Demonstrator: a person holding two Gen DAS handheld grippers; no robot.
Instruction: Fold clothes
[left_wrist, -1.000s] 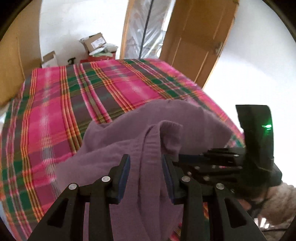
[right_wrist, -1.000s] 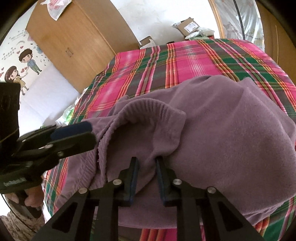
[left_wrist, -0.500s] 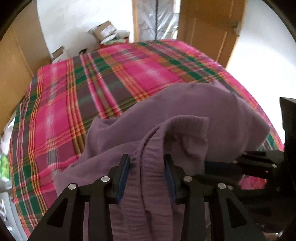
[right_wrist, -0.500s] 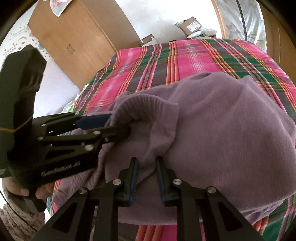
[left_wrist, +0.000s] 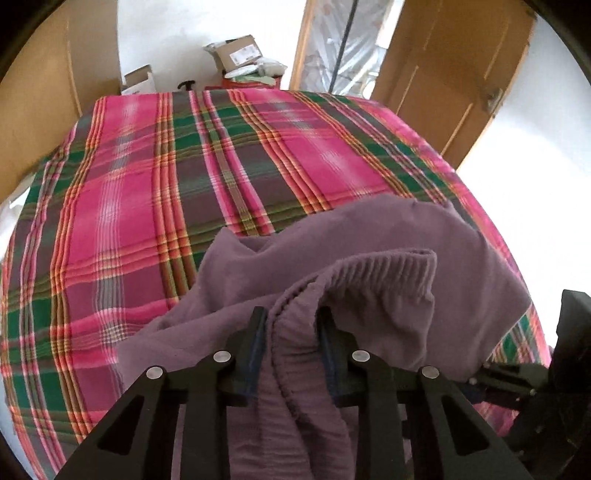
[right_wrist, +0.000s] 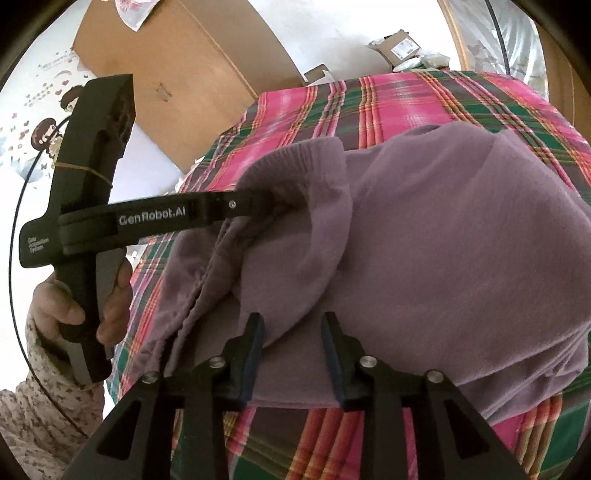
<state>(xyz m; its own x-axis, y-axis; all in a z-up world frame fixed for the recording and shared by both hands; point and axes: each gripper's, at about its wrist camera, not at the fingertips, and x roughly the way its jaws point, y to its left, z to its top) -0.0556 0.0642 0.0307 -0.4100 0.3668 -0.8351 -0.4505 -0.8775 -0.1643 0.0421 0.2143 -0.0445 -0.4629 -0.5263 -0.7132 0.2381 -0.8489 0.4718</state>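
A home bedroom: a bed (left_wrist: 155, 206) under a pink-and-green plaid cover, a wooden wardrobe (right_wrist: 192, 77), cartoon wall stickers (right_wrist: 44, 129), a wooden door (left_wrist: 450, 74) and cardboard boxes (left_wrist: 236, 55) by the wall.

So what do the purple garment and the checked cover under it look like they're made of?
Purple garment: soft matte fleece or brushed knit, going by its fuzzy nap and ribbed cuff. Checked cover: thin woven plaid, probably cotton; flat, with fine thread lines.

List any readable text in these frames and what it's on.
"GenRobot.AI": side of the left tongs, on the black band.
Small white print on its body end: too small to read.
Label on the cardboard box: blurred, unreadable.
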